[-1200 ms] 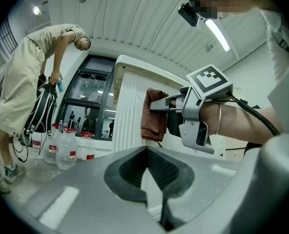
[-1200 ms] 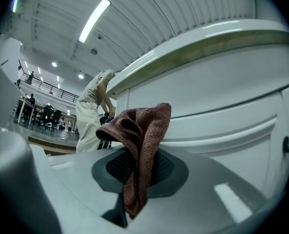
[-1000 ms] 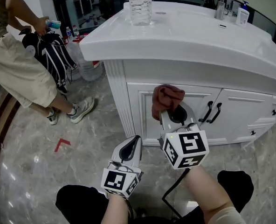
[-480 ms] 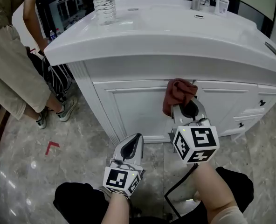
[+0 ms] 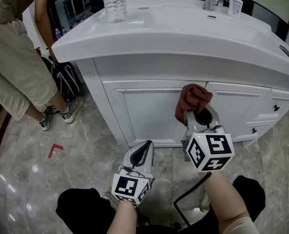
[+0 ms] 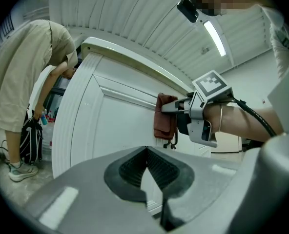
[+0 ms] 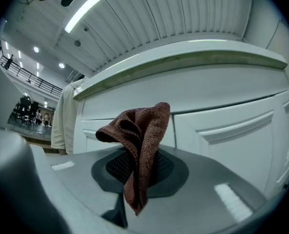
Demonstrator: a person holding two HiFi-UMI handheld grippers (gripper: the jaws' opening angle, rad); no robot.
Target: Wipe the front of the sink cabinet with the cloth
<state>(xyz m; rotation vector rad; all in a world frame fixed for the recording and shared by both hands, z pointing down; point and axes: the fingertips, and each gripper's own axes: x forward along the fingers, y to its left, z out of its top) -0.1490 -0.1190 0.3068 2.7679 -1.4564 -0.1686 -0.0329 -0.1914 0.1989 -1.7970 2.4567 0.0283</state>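
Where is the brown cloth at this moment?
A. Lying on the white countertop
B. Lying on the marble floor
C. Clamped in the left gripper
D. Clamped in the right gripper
D: in the right gripper view the cloth stands pinched between the jaws of the right gripper, while the left gripper is shut with nothing between its jaws.

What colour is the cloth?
The cloth is reddish brown, seen best in the right gripper view.
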